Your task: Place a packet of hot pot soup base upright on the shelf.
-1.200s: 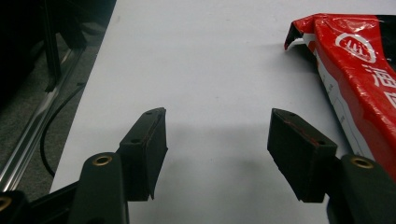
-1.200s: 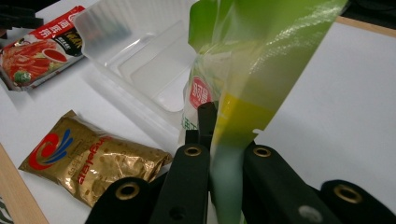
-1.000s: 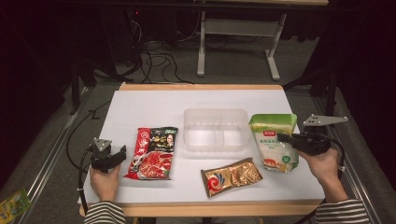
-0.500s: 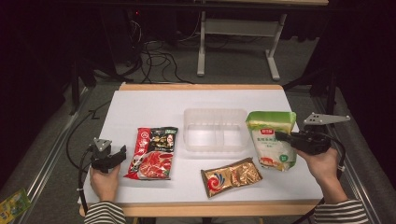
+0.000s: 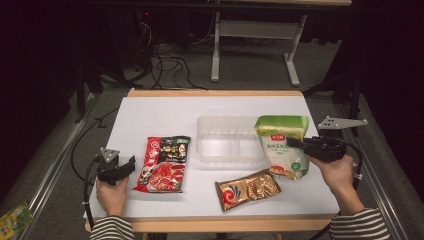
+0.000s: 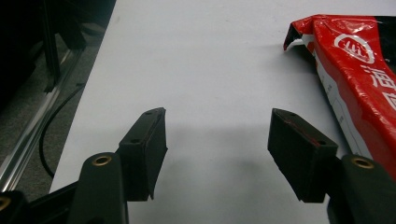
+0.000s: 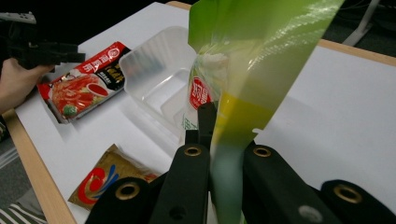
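left tool [image 5: 131, 162]: jaws apart, low at table's left | right tool [image 5: 292, 142]: jaws clamped, raised at right

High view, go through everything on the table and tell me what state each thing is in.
Green bag: sealed, pinched and held up by the right tool.
Clear plastic tray: empty, upright.
Red sauce packet: sealed, lying flat.
Gold packet: sealed, lying flat.
Left tool: jaws open, holding nothing.

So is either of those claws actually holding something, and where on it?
Yes. The right gripper is shut on the green bag, pinching its side edge. The left gripper is open over the table, holding nothing.
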`<state>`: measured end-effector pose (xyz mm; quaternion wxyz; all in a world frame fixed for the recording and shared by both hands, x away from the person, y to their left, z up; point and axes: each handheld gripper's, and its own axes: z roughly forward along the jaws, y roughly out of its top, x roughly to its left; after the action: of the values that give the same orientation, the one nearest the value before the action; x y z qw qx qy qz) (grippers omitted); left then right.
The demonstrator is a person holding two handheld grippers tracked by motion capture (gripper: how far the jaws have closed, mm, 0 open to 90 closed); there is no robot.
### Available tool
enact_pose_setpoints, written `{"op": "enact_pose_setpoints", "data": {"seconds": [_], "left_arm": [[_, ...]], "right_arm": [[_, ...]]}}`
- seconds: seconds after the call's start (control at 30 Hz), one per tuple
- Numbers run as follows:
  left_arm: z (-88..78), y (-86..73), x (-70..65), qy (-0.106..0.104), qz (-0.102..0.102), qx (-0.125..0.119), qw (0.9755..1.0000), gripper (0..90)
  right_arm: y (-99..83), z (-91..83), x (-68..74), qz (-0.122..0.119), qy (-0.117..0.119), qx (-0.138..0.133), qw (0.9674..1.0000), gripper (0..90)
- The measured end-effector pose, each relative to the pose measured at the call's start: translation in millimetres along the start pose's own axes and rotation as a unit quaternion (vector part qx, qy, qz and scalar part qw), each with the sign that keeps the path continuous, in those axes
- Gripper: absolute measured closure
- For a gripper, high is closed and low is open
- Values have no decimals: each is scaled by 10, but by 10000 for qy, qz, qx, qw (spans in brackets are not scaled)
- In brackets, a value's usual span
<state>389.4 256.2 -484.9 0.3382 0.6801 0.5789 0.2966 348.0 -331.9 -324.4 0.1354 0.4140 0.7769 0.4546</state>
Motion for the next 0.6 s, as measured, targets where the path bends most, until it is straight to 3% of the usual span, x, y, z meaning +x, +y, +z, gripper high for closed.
{"op": "enact_pose_setpoints", "data": {"seconds": [0.23,0.47,0.6], "left_arm": [[1,-1,2,2,-40,-28,10000,376],[-5,-3,5,-16,-47,-39,10000,372],[-11,-7,10,-22,-84,-87,9999,372]], "right_arm": [[96,44,46,71,58,-247,9997,900],[199,113,83,65,107,-304,9995,900],[264,229,54,192,143,-336,9991,900]]}}
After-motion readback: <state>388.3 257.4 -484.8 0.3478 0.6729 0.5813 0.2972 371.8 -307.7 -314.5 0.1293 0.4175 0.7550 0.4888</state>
